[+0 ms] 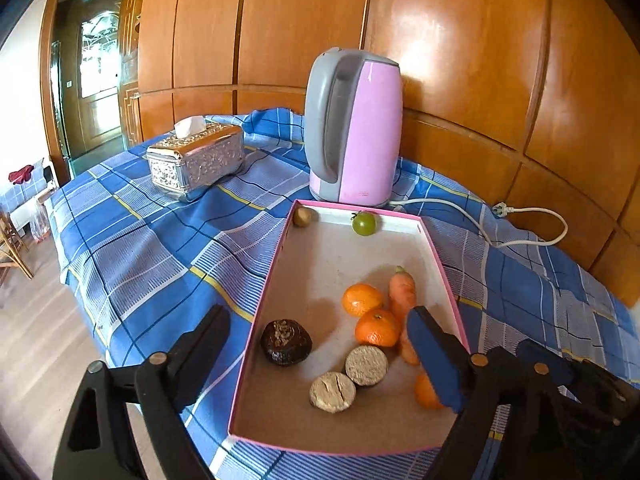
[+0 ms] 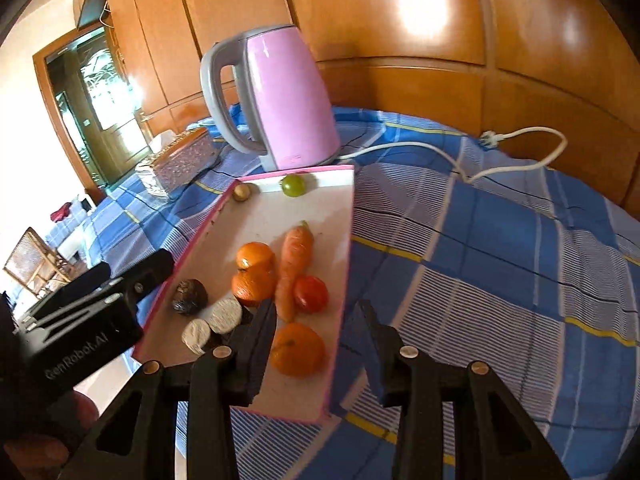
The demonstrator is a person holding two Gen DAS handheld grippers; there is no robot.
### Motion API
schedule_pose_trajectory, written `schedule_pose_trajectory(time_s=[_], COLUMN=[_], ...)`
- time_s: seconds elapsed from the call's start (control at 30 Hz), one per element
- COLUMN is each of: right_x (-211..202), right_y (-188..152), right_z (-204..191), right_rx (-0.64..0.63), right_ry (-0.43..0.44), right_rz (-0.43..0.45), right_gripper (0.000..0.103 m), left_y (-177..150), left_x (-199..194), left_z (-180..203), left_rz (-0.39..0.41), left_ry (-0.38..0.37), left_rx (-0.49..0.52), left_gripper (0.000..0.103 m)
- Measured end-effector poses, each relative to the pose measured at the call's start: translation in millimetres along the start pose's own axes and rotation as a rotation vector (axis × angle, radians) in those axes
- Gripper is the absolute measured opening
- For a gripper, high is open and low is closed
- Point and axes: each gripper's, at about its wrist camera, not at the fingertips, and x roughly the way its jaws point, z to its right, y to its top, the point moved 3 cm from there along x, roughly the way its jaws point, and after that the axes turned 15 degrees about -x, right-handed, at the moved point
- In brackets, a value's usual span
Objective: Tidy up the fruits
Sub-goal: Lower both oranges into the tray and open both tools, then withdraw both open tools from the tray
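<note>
Left gripper (image 1: 316, 344): jaws spread wide, holding nothing; they straddle the near left wall of the tray, one finger outside over the cloth, the blue-padded finger (image 1: 434, 360) inside.
Right gripper (image 2: 320, 344): jaws apart, empty; they straddle the near right wall of the tray.
Hidden parts: the blue-padded finger covers the lower end of the carrot and most of the nearest orange in the left wrist view; a red fruit (image 2: 311, 294) shows only in the right wrist view.
Tray (image 1: 256, 320): shallow pink-rimmed box on the checked cloth of the worktop (image 1: 140, 248), long axis running away towards the kettle.
Near contents: two pale cut discs (image 1: 348, 380) side by side, a dark wrinkled fruit (image 1: 286, 342) to their left, kind not clear.
Middle contents: three oranges (image 1: 362, 300); carrot (image 1: 402, 292) just beside them, lengthwise along the tray, stalk end pointing away.
Far contents: green fruit (image 1: 364, 223) and small brown fruit (image 1: 303, 216) against the far wall, well apart from the rest.
Beyond: pink kettle (image 1: 360, 128) just behind the tray, its white cord (image 1: 520, 240) trailing right; silver tissue box (image 1: 196, 160) to the left.
</note>
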Motion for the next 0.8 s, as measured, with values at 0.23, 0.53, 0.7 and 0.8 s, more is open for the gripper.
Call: schedule_pose_trajectory(time_s=[0.23, 0.53, 0.7, 0.8], right_x=[-4.4, -9.6, -12.2, -12.5], right_y=[-23.5, -35.5, -36.9, -38.1], right_z=[7.3, 4.8, -0.7, -2.5], right_rx=[0.045, 0.02, -0.009, -0.008], right_ry=[-0.04, -0.114, -0.127, -0.123], right_rz=[-0.022, -0.03, -0.023, -0.022], right_gripper=[0.041, 0.041, 0.041, 0.041], left_y=[-21.4, -35.9, -37.6, -38.5], left_x=[-5.5, -11.6, -16.1, -17.1], left_z=[0.7, 4.8, 3.5, 2.0], left_rz=[-0.024, -0.033, -0.023, -0.023], left_ry=[0.008, 0.001, -0.001, 0.002], left_rx=[0.02, 0.028, 0.025, 0.024], left_gripper=[0.097, 0.097, 0.097, 0.097])
